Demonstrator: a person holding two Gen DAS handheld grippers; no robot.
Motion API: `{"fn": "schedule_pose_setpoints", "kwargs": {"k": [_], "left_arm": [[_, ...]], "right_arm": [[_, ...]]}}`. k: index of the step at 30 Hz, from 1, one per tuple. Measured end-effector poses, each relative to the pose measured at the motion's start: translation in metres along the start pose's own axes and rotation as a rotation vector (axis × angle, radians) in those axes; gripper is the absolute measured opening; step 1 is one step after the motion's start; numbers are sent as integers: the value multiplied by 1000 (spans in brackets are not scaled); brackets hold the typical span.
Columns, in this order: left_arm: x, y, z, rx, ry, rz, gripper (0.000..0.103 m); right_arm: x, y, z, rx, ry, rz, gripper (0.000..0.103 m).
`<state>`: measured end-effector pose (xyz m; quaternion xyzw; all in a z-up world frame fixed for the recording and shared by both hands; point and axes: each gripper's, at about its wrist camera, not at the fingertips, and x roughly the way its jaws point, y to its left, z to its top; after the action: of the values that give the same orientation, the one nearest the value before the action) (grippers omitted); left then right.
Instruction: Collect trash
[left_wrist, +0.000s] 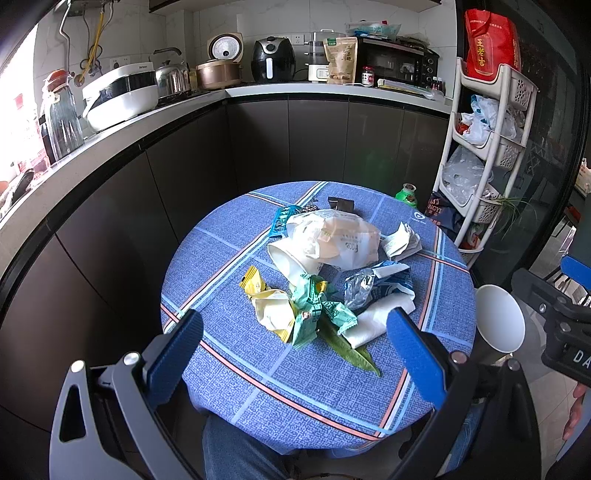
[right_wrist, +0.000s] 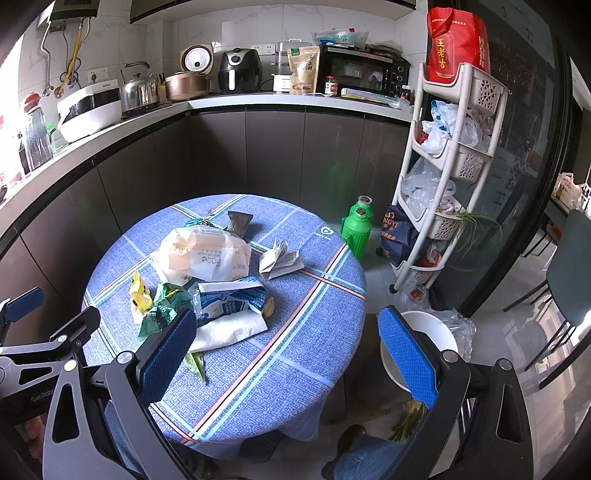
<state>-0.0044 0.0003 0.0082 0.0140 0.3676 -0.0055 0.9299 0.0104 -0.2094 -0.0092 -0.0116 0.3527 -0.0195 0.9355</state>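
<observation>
Crumpled plastic and paper make up your trash pile in the middle of the round bench (left_wrist: 258, 376): a white paper cup (left_wrist: 291, 260) lying on its side, a pale bread bag (left_wrist: 343, 236) over it, a yellow wrapper (left_wrist: 255, 284) at the left, a green wrapper (left_wrist: 317, 306) beside it, a blue-and-white packet (right_wrist: 232, 299) on a white napkin (right_wrist: 229, 330), and a green leaf (left_wrist: 351, 350) at the near edge. A folded paper scrap (right_wrist: 279, 258) lies to the right, apart from the heap. Your left tool (left_wrist: 295, 354) hangs spread wide above the near side of the pile, gripping nothing. Your right tool (right_wrist: 288, 354) is likewise wide and empty, off the bench's right edge, above a white bin (right_wrist: 428, 332) on the floor. A green thermos (right_wrist: 356, 227) stands beyond.
</observation>
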Motion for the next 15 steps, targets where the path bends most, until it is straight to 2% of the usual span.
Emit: {"fn": "schedule_pose_setpoints", "kwargs": {"k": [15], "left_arm": [[0,0,0,2,0,0,99]], "right_arm": [[1,0,-1,0,0,1,95]]}}
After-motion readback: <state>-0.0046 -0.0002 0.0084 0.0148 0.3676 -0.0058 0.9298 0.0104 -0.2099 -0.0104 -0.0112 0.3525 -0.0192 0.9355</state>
